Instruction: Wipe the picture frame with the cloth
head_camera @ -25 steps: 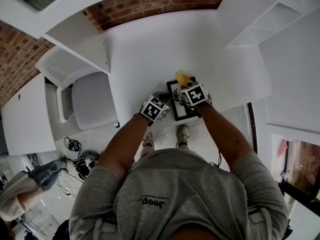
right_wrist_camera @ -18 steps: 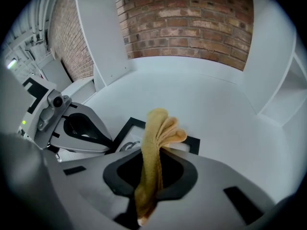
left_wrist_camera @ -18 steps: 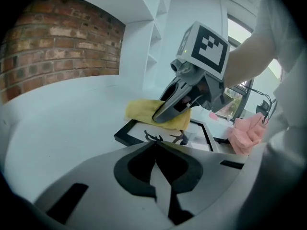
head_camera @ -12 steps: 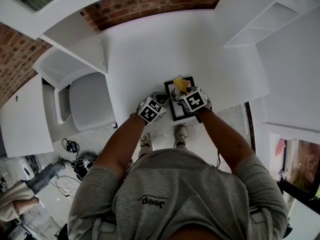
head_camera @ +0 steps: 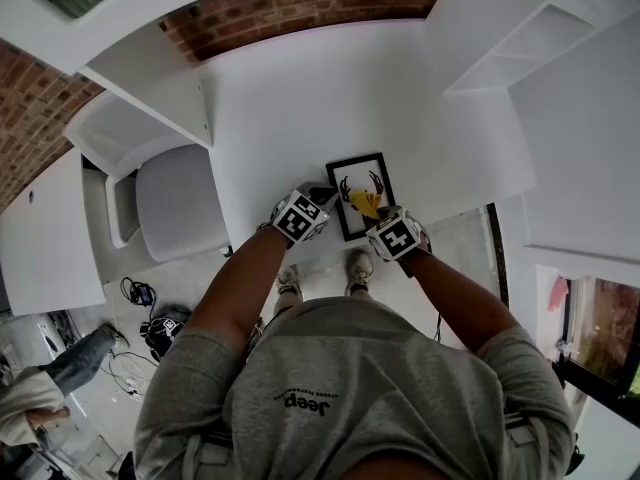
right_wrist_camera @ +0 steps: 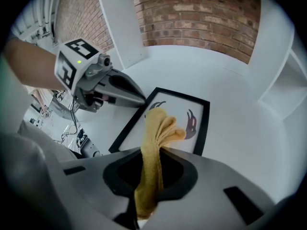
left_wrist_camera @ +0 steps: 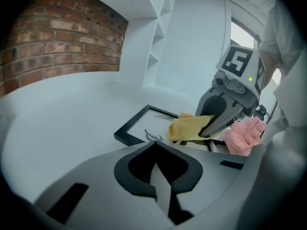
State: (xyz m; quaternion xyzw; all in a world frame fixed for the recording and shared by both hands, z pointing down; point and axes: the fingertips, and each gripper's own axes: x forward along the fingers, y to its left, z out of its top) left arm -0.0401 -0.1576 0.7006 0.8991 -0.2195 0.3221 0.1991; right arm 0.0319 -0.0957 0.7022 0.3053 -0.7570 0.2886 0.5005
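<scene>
A black picture frame (head_camera: 384, 175) with a white print of dark antler shapes lies flat near the table's front edge, also in the right gripper view (right_wrist_camera: 203, 121) and the left gripper view (left_wrist_camera: 129, 128). My right gripper (head_camera: 377, 214) is shut on a yellow cloth (right_wrist_camera: 158, 128), whose bunched end rests on the middle of the print (head_camera: 366, 204). My left gripper (left_wrist_camera: 153, 145) is shut with nothing in it. Its tip (right_wrist_camera: 140, 99) touches the frame's left edge near the far corner.
The white table (head_camera: 300, 108) ends just behind the frame on my side. A grey chair (head_camera: 180, 203) stands to the left. White shelves (head_camera: 520, 48) rise on the right and a brick wall (head_camera: 300, 3) at the back. Cables and another person (head_camera: 40, 388) are on the floor at lower left.
My right gripper has drawn the yellow cloth from the frame's far edge toward me, to the middle of the print. The left gripper has stayed at the frame's left edge.
</scene>
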